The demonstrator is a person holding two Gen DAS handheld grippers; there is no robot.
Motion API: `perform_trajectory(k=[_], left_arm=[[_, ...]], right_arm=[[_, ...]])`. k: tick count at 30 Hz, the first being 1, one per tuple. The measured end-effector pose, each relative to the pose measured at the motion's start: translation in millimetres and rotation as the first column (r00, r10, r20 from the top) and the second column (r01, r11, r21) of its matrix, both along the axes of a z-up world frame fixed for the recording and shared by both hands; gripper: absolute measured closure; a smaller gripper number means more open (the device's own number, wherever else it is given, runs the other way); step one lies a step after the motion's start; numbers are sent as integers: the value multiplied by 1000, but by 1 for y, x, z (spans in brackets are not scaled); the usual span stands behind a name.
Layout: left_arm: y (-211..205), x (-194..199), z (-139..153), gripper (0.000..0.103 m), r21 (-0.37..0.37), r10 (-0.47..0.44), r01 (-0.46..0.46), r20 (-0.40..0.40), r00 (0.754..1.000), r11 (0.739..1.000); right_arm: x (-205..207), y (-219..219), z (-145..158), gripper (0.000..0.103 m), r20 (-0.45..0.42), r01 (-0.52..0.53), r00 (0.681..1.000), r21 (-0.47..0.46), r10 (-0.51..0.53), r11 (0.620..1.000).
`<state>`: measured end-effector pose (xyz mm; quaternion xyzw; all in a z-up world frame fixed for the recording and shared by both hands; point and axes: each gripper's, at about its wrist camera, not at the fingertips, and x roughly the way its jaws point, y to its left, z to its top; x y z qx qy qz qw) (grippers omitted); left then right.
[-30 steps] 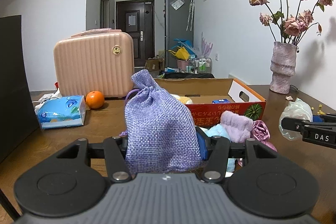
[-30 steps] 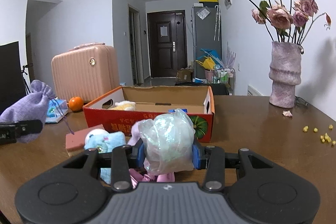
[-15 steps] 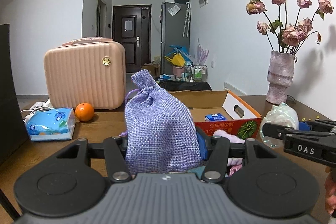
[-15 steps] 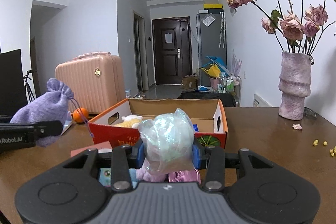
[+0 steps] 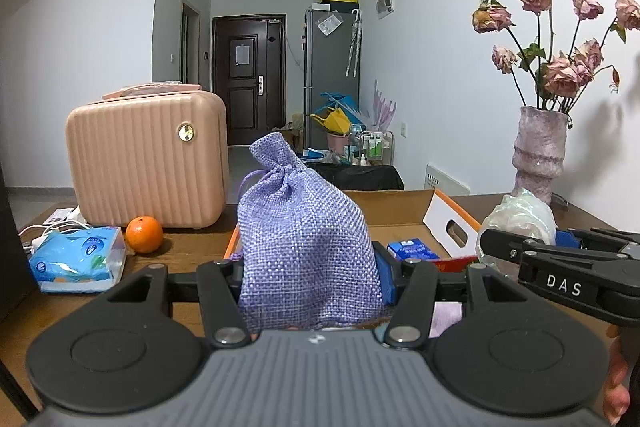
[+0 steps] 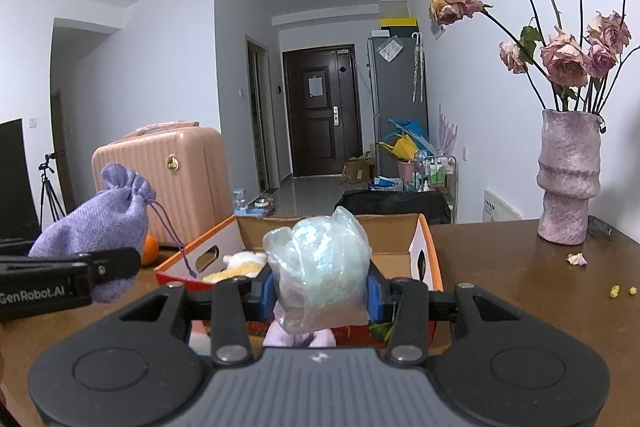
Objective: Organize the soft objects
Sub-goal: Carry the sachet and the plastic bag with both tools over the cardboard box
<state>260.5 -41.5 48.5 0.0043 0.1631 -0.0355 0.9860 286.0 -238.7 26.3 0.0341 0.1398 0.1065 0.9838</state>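
Both tools, the left tool [image 5: 312, 275] clamped on a purple woven drawstring pouch [image 5: 304, 247], the right tool [image 6: 320, 291] on a crumpled iridescent plastic bag [image 6: 320, 267], have risen toward the orange cardboard box [image 6: 428, 259] ahead, likely for dropping in.

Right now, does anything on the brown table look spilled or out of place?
Yes. Small yellow crumbs and one fallen dried petal lie loose on the brown wooden table, near the mauve textured vase of wilted pink roses.
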Motion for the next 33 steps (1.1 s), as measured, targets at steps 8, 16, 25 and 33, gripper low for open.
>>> perform_trajectory(k=[8,16,25,33], left_arm=[[-2,26,6,47,-22,12,-12,11,1000,1000],[-7,52,6,48,-30,4,-4,12,1000,1000],[-13,80,3,47,-34,0,0,2,1000,999],[-15,102,0,48,-33,2,-2,-4,1000,999]], right_arm=[[27,0,5,61,23,7,1000,6,-7,1000],[50,-1,5,61,19,8,1000,4,-8,1000],[73,0,3,61,8,14,1000,0,-14,1000],[100,-3,-1,61,0,32,999,-6,-32,999]])
